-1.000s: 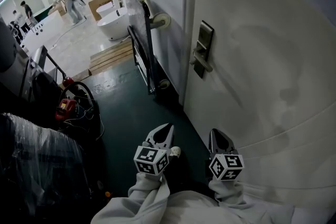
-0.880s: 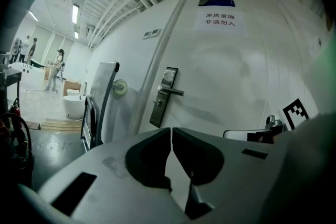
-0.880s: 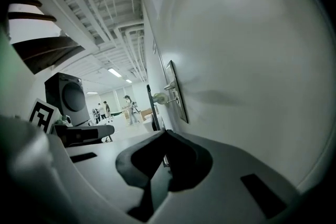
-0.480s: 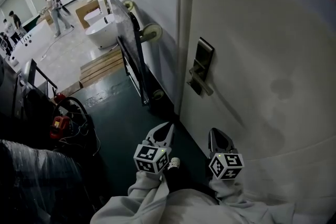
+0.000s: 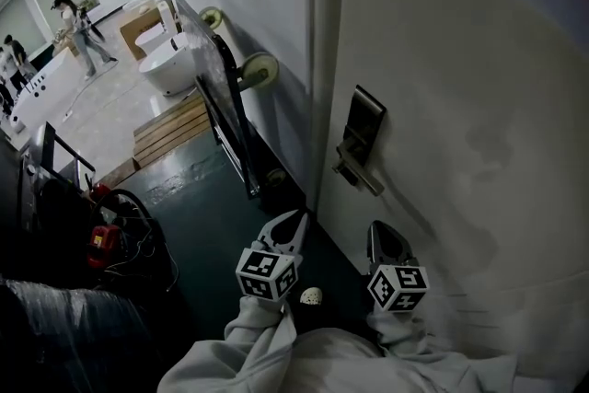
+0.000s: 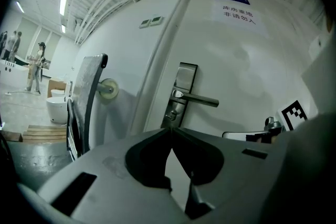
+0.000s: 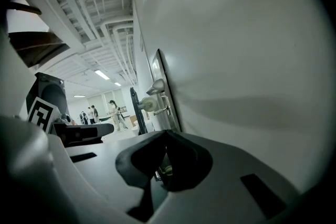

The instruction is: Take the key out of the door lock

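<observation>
The white door (image 5: 460, 106) fills the right of the head view, with a metal lock plate (image 5: 364, 135) and lever handle (image 5: 361, 177) near its left edge. In the left gripper view the lock plate (image 6: 181, 89) and lever (image 6: 198, 98) stand ahead, and a small key (image 6: 170, 114) sticks out just below the lever. My left gripper (image 5: 296, 219) is short of the door, its jaws shut with nothing between them (image 6: 171, 130). My right gripper (image 5: 383, 231) hangs close beside the door face, also shut and empty (image 7: 166, 134). Both are apart from the lock.
A flat trolley (image 5: 224, 97) with wheels (image 5: 260, 69) leans upright against the wall left of the door. A white tub (image 5: 170, 62), wooden boards (image 5: 170, 129), cables with a red tool (image 5: 104, 241) and distant people (image 5: 74, 23) lie left. A small white object (image 5: 311, 295) sits on the floor.
Both grippers have come nearer the door, still shut. The lock plate and handle now sit lower and closer in the head view, and the trolley has slid left.
</observation>
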A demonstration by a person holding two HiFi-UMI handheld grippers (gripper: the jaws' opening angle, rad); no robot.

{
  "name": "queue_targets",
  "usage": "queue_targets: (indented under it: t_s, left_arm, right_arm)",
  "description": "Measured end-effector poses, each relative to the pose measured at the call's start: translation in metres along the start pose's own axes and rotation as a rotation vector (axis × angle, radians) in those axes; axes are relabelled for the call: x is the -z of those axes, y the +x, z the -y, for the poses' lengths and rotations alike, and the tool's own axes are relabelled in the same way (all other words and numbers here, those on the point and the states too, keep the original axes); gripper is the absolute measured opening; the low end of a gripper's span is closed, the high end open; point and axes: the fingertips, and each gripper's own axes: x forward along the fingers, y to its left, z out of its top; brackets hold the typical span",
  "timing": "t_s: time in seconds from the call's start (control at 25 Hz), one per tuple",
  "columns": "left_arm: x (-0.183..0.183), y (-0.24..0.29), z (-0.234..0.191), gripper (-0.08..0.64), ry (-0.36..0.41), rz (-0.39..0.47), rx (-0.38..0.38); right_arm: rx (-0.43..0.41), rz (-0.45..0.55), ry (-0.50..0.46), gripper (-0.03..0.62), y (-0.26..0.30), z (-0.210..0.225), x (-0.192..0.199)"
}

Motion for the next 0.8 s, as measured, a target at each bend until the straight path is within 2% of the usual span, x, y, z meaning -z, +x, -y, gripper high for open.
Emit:
queue_targets:
  t_s: [0.44,0.8]
  left_arm:
    - [0.001,0.031,-0.007,0.021,-0.013,-0.026,0.108]
    - [0.004,0.057,-0.024,0.022,-0.247,-0.054,0.094]
  right_arm:
    - [0.060,-0.018,0.003,0.052,0.018,0.002,0.009]
    - [0.090,-0.019,-0.011,0.052,0.021,0.002,0.002]
